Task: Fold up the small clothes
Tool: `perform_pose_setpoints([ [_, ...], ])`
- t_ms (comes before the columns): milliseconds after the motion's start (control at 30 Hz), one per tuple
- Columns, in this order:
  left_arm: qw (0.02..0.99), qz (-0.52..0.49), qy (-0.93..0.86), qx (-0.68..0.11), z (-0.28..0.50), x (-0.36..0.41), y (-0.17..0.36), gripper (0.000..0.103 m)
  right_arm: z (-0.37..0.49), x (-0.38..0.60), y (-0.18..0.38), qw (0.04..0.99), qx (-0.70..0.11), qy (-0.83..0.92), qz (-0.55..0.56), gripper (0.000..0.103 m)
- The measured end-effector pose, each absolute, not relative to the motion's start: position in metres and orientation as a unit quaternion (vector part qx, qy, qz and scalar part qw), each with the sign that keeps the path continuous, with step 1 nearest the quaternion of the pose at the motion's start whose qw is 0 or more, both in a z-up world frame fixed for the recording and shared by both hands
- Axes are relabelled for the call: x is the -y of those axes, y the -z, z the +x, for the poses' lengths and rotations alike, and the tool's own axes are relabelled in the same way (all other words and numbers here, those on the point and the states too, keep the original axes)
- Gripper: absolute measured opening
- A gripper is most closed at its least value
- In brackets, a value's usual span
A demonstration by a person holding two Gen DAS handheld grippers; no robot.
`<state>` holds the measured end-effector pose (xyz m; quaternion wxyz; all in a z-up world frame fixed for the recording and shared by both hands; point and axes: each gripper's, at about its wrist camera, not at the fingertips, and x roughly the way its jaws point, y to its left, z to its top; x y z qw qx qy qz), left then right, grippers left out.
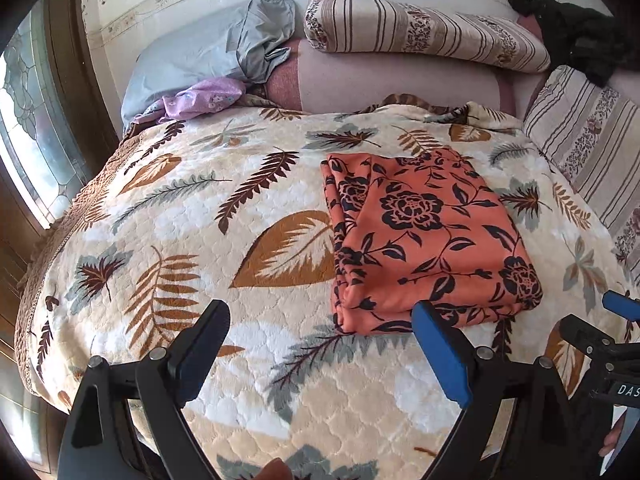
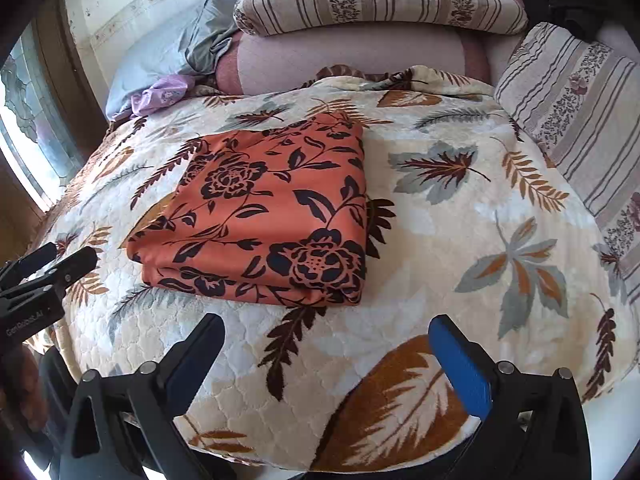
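An orange garment with black flowers (image 1: 424,236) lies folded into a flat rectangle on the leaf-patterned blanket (image 1: 200,240). It also shows in the right wrist view (image 2: 268,216). My left gripper (image 1: 320,320) is open and empty, hovering just before the garment's near edge, its blue-padded right finger (image 1: 440,352) close to that edge. My right gripper (image 2: 326,336) is open and empty, a little nearer than the garment's front edge. The right gripper shows at the right edge of the left wrist view (image 1: 600,340); the left gripper shows at the left edge of the right wrist view (image 2: 44,272).
Striped pillows (image 1: 420,28) lie at the bed's head and right side (image 2: 568,112). A grey-blue pillow (image 1: 192,56) and a crumpled purple cloth (image 1: 200,100) sit far left. A dark garment (image 1: 576,32) is at the far right. A window (image 1: 28,120) is on the left.
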<state>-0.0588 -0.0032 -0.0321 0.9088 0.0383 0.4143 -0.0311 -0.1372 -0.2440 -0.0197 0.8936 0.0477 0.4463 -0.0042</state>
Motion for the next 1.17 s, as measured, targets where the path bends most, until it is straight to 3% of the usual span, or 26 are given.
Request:
perform_pose_setpoints([
  [200,0.911,0.028,0.034,-0.410,-0.060,0.017,0.013,0.092,-0.137,0.242,-0.006,0.906,-0.420,0.024,0.041,0.103],
  [1167,0.910,0.020,0.019,-0.413,-0.041,0.020,0.006,0.093,-0.117,0.223,-0.005,0.902,-0.432,0.010,0.016,0.103],
])
